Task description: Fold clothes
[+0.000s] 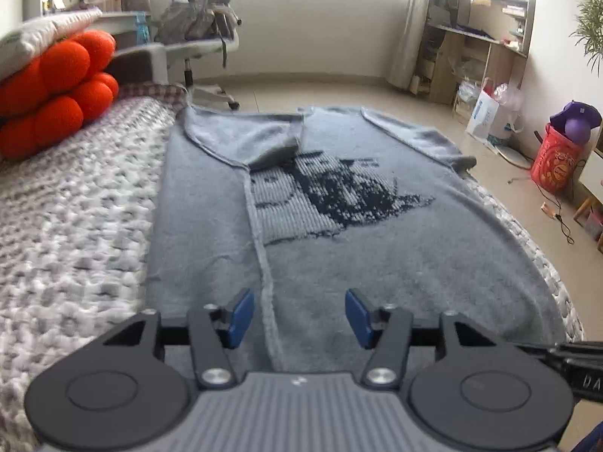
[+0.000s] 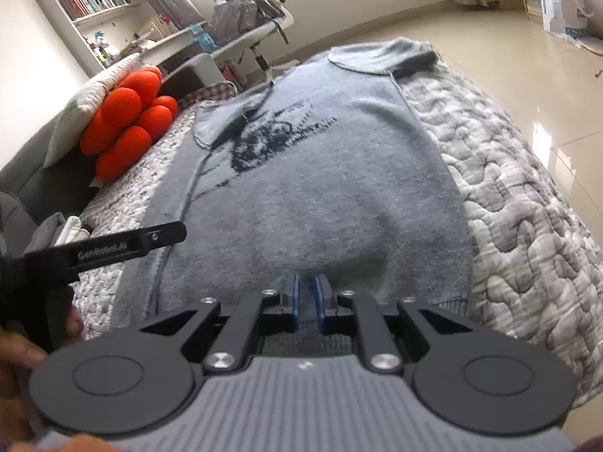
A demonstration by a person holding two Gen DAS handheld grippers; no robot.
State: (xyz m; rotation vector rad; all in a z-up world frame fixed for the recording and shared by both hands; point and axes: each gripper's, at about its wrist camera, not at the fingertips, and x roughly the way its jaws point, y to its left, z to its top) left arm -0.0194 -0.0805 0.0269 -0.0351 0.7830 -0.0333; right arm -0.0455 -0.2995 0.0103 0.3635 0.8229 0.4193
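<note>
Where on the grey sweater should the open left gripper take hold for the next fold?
Probably the near hem of the grey sweater, left of the folded-in edge. The left gripper hovers there with jaws open, and the hem lies flat, so come in low from the near side.

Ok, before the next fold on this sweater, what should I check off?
1. Left gripper open, nothing between its pads: ok.
2. Right gripper shut on the hem of the sweater: ok.
3. One side of the sweater folded inward: ok.
4. Other sleeve folded in: not ok, it lies out near the edge of the quilt.
5. Left gripper low enough to take the hem: cannot tell.
</note>
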